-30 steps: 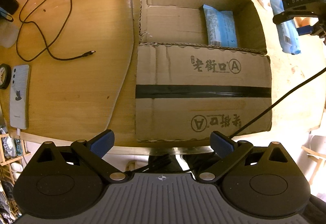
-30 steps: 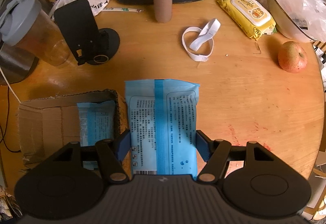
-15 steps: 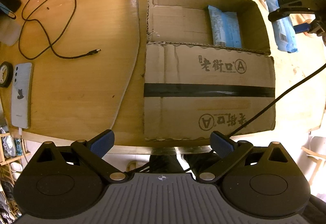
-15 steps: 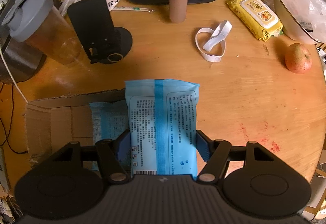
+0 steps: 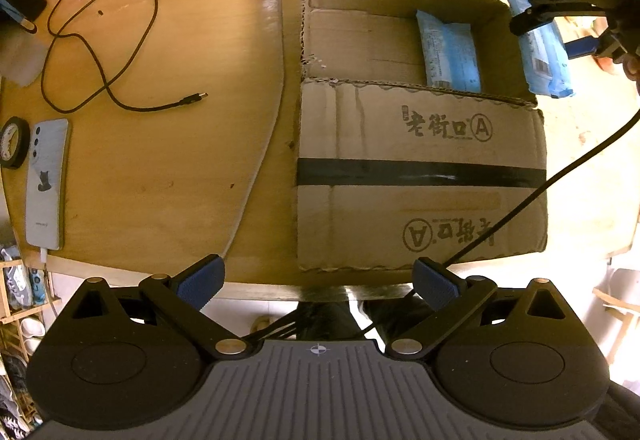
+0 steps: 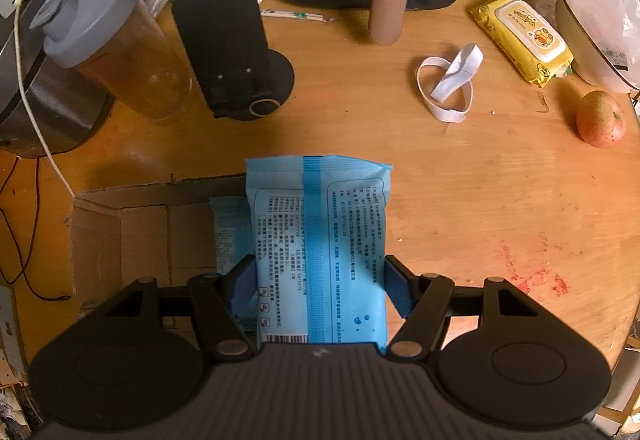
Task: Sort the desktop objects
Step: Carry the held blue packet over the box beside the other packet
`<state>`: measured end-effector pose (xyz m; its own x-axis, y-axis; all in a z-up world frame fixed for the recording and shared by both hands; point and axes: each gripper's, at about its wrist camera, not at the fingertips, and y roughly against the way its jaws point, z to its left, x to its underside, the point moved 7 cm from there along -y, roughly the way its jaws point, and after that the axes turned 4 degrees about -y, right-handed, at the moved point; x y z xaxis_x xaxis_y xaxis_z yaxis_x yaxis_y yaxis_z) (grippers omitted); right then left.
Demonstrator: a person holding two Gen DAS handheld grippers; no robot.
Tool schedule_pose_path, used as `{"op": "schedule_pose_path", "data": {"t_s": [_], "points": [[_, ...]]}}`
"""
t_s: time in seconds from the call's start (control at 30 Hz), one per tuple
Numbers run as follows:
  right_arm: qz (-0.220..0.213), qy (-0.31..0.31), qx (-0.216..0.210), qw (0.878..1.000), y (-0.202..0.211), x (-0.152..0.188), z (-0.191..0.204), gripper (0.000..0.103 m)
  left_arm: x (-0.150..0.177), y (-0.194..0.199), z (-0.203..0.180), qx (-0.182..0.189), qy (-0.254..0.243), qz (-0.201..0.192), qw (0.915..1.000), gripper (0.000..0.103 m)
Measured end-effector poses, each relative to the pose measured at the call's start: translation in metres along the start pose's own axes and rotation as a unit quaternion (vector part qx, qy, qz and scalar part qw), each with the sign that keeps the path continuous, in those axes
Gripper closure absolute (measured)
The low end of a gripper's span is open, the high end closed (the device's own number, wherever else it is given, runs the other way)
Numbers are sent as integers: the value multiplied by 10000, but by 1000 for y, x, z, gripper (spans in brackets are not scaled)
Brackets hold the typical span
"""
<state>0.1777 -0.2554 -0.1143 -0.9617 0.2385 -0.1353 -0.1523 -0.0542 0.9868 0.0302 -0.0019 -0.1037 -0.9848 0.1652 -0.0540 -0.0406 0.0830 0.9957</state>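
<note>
On the left, our left hand-held gripper hangs with its blue-padded fingers spread wide and nothing between them, back at the near edge of the round wooden surface. It sits clear of the grey smartphone and the loose black cable lying further left.

In the middle stands the open brown cardboard box with a black tape stripe, its near flap folded flat toward us. One light-blue plastic packet already lies inside, against the right wall.

To the right, our right hand-held gripper pinches a second, flat blue plastic packet with printed text by its long sides. From the left wrist view that packet hangs just outside the box's right wall, above the surface.

We judge the step in hand to be carrying this packet into the box. To do it well, we should:
- keep the packet level and lift it over the right wall, not against it;
- aim for the bare floor left of the packet already inside;
- lower it close to the cardboard before letting go, since the soft pouch may slide or tip;
- keep the left hand-held gripper back, ready to steady the light box if it shifts.

The yellow wipes pack, white elastic band and apple lie further right on the surface.
</note>
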Motion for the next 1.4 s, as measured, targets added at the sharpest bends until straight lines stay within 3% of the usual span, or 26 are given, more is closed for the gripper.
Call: {"op": "schedule_pose_path", "data": {"t_s": [1.4], "points": [[21,235,-216,9995,-2,6,81,37,-2,0,24,69,107,-8,9999,0]]}}
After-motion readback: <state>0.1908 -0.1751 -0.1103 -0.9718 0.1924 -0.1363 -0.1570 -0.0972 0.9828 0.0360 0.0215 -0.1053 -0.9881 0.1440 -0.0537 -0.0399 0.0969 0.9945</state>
